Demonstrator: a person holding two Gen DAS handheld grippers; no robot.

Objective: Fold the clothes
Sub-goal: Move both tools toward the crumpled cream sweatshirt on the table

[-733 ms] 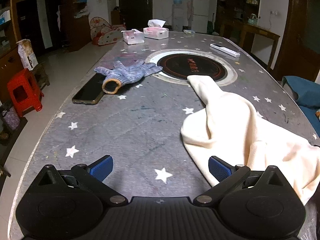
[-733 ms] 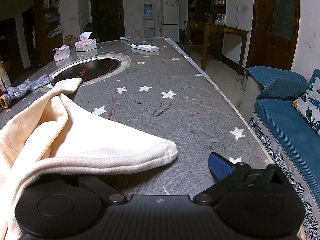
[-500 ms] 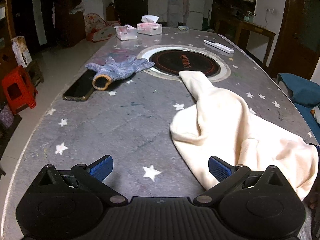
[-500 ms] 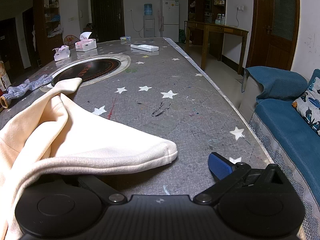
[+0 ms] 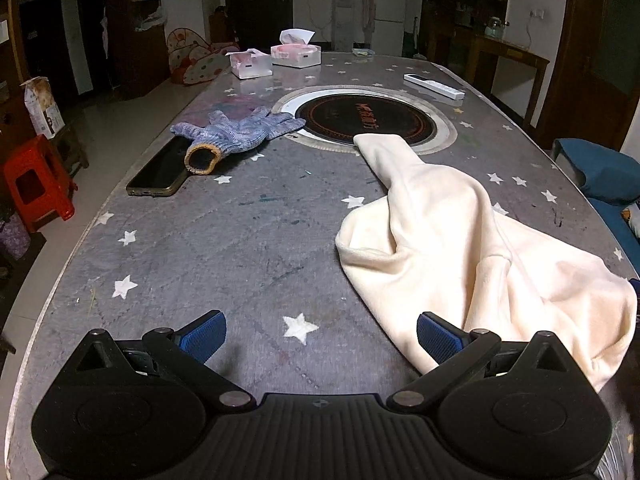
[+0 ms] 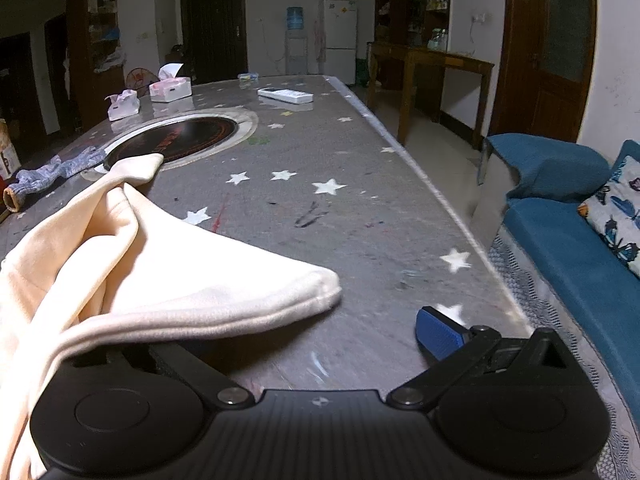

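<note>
Both grippers — left gripper (image 5: pixel 318 330), right gripper (image 6: pixel 288 320) — jaws wide apart, gripping nothing; cream garment (image 5: pixel 460 240) crumpled at left's 2 o'clock.

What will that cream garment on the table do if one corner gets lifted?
The cream garment will probably sag and trail, since it already lies in soft, rumpled folds. It looks light, so it may slide across the smooth starred tablecloth rather than stay put.

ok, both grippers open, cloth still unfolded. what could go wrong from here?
1. The cream garment drapes over the right gripper's left finger; closing may grab the wrong layer.
2. Its sleeve tip lies on the cooktop.
3. The knit glove and phone lie nearby and could get swept.
</note>
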